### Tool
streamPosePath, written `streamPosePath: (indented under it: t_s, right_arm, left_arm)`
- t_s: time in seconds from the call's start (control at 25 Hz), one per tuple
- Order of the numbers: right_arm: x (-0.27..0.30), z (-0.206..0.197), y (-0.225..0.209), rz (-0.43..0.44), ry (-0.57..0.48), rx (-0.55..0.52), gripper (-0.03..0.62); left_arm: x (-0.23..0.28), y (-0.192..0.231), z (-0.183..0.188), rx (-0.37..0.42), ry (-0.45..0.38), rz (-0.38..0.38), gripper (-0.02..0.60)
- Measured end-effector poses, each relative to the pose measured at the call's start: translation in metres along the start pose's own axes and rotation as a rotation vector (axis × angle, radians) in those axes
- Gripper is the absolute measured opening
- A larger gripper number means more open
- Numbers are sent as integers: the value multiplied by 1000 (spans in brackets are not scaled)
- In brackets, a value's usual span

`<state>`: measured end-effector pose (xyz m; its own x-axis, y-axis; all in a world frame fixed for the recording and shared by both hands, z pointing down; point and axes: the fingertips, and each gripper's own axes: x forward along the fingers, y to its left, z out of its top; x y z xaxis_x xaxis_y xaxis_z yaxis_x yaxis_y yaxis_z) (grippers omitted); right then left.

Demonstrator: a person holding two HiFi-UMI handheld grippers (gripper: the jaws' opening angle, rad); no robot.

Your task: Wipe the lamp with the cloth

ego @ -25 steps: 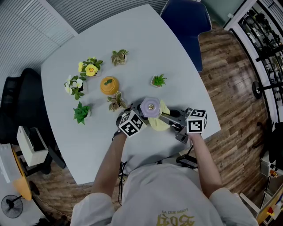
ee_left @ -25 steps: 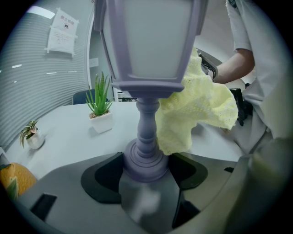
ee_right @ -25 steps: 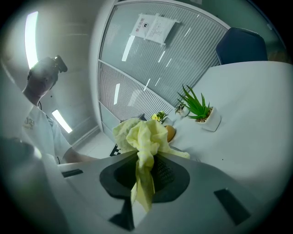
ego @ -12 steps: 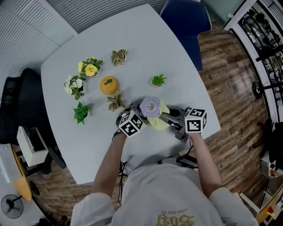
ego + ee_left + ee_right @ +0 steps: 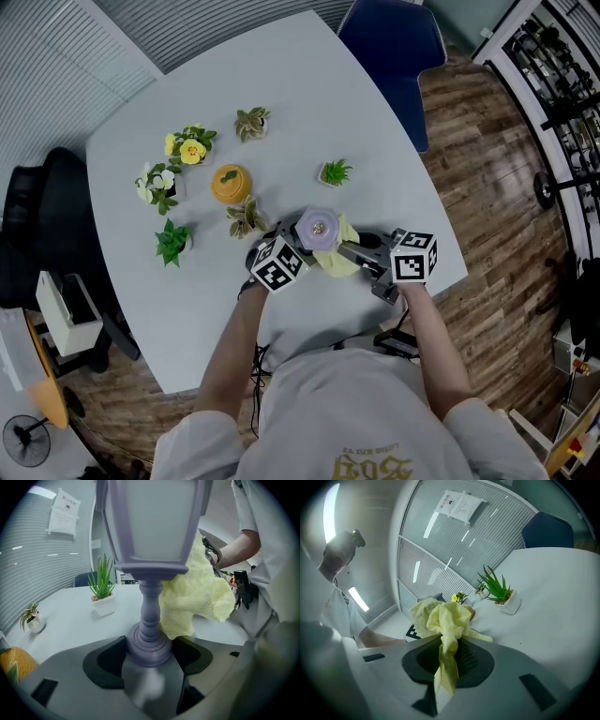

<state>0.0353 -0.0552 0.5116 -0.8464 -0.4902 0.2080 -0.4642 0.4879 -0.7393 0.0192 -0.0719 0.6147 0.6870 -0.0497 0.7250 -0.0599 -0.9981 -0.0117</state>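
Two grippers meet low in the head view's centre: the left gripper (image 5: 149, 654) clamped round the base of the purple lamp (image 5: 151, 545), the yellow cloth (image 5: 197, 590) against its shade, and the right gripper (image 5: 450, 657) pinching that cloth. Pushing hard sideways could lever the lamp out of its low grip.

Likely office: white table (image 5: 281, 84), glass partition (image 5: 454, 550)

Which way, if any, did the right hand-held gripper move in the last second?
No. In the head view the right hand-held gripper keeps its gap to the small green plant, cloth against the lamp.
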Motion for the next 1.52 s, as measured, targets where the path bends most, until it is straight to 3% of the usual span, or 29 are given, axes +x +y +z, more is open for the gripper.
streamPosePath:
  t_s: [0.12,0.28,1.0,1.24,1.52]
  right_arm:
    - [3,-11,-8,-43,54,-17,55]
    - [14,-10,-4,-26,39,-9,55]
    - [32,-16,-9,-45,164,-69,54]
    - [38,-38,-24,-126,294,-123,54]
    - [40,-43,-24,-132,324,-127,54]
  left_arm:
    - [0,0,0,1,1,0,318]
    - [1,0,-1,1,1,-1,318]
    - [1,1,0,-1,2,-3,318]
    - [1,1,0,-2,2,-2,318]
    - [0,0,1,-2,2,-1,318]
